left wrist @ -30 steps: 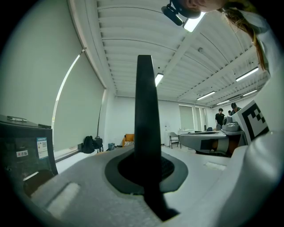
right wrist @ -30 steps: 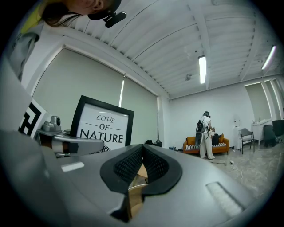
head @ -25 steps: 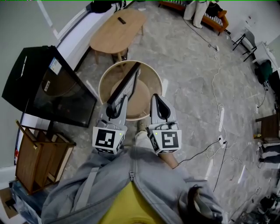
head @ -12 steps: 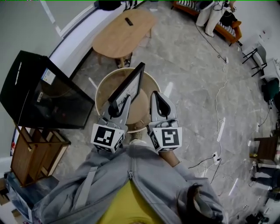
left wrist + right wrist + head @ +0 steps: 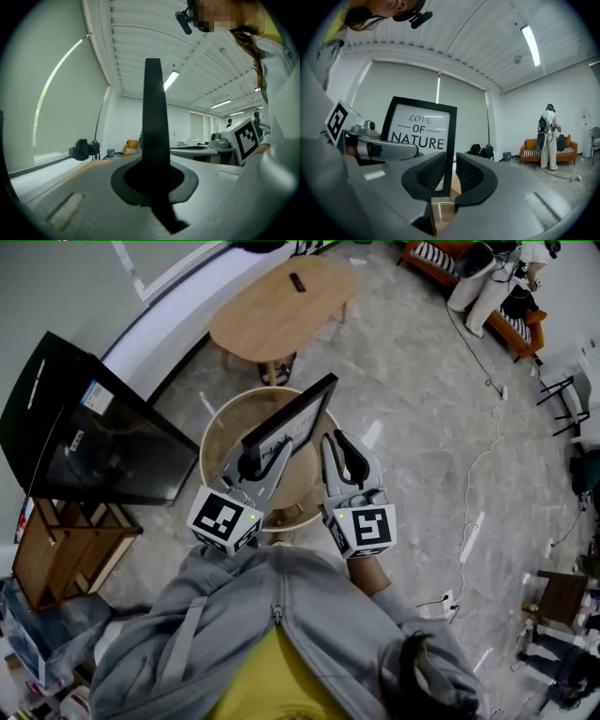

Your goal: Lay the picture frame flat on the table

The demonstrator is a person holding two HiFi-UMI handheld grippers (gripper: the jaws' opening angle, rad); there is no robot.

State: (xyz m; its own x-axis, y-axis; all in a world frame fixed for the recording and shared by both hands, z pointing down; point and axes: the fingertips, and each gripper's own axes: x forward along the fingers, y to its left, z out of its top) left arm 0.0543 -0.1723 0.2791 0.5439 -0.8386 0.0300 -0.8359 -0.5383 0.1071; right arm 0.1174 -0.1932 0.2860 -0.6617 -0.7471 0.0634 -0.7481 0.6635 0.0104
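Note:
A black picture frame with white print stands on edge above the round wooden table. My left gripper is shut on the frame's near edge. In the left gripper view that edge rises as a dark bar out of the closed left gripper. My right gripper is beside it on the right, and its jaws have just been opening. In the right gripper view the frame faces me. Its right edge lies between the parted pads of the right gripper, which do not press on it.
An oval wooden table with a small dark remote stands further back. A large black screen leans at the left, above a wooden crate. Cables trail over the marble floor at the right. An orange sofa and a person are at the far wall.
Both grippers and the frame have shifted together over the round table, and the frame's top now leans further right in the head view. The right jaws have parted.

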